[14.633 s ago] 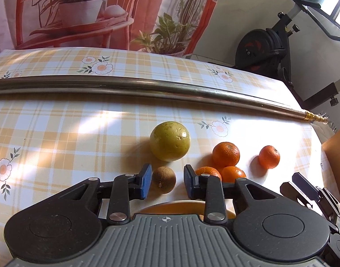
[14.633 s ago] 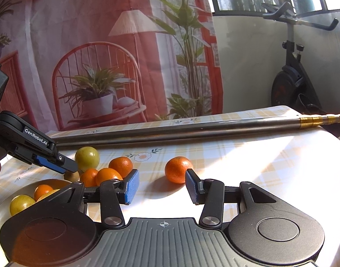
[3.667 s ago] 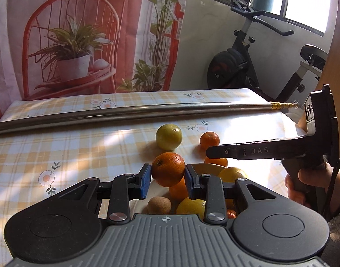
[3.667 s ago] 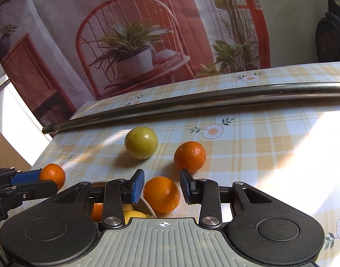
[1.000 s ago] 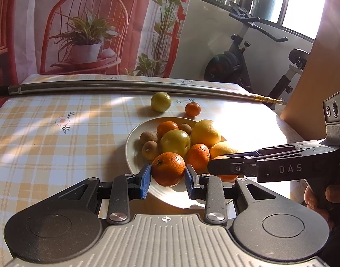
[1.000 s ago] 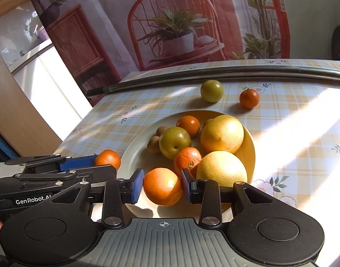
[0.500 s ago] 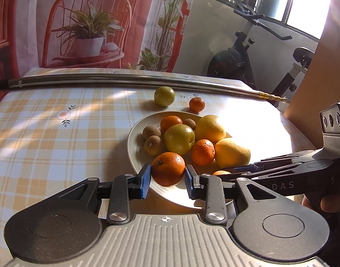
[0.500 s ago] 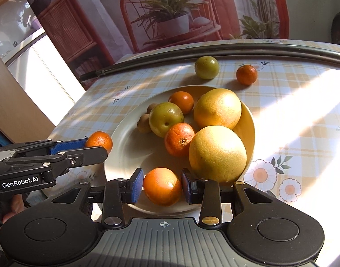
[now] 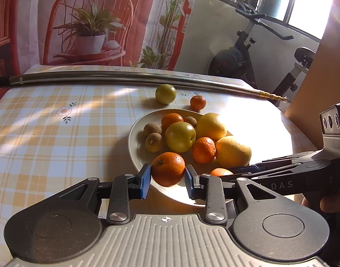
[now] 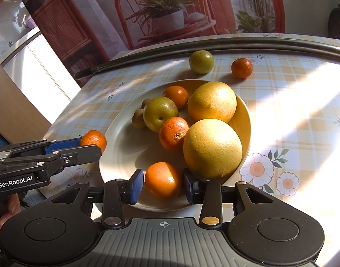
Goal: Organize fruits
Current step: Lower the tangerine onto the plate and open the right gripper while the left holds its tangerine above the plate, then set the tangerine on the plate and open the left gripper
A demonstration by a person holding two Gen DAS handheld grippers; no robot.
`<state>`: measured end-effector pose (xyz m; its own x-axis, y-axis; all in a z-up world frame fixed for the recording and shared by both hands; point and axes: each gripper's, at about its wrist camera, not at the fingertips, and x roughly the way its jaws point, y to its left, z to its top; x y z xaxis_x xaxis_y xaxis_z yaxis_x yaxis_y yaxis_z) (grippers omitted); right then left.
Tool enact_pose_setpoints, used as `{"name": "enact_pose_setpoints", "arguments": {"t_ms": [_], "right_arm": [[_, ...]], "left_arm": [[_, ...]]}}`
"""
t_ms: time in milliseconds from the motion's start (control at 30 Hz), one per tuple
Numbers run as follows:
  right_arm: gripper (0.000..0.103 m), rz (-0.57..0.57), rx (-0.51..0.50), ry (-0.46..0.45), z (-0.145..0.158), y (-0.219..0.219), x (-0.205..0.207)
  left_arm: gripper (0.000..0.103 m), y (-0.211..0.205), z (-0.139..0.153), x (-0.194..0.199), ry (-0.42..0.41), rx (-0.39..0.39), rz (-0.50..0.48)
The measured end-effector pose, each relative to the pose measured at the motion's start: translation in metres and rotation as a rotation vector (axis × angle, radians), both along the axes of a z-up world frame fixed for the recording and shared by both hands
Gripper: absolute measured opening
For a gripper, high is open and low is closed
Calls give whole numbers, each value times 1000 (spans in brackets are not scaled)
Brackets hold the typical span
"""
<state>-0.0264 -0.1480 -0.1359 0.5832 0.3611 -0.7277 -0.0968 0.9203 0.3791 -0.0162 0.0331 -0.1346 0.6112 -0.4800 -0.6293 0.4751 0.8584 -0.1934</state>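
Fruits: most are gathered on a pale plate near the front edge of the checked worktop, which puts the collecting point within reach of both hands.

Left gripper: fingers clenched on an orange, held at the plate's near rim; in the right wrist view it hangs just outside that rim, so it appears (my reading) carried in for setting down, not yet resting on the plate.

Right gripper: fingers on either side of a second orange low over the near part of the plate. A thin gap shows at each pad, so I cannot tell whether they grip it or have let go.

On the plate: two large yellow citrus on the right side, crowding the wall there; a green-yellow fruit in the middle; two smaller oranges; a few small brown fruits tucked at the left edge. The bare part of the plate lies nearest the grippers, which likely explains why both oranges arrive there.

Loose on the worktop beyond the plate: one green fruit and one small orange, set apart from each other, in front of a long metal pole. These two look like the remaining pickups.
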Motion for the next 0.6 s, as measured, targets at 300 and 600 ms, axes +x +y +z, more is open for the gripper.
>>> {"name": "enact_pose_setpoints", "arguments": {"t_ms": [300, 600], "right_arm": [[36, 4, 1, -82, 14, 1, -5], [36, -65, -21, -228, 35, -7, -12]], "left_arm": [[34, -2, -2, 0, 4, 4, -5], [34, -14, -3, 11, -41, 102, -22]]}}
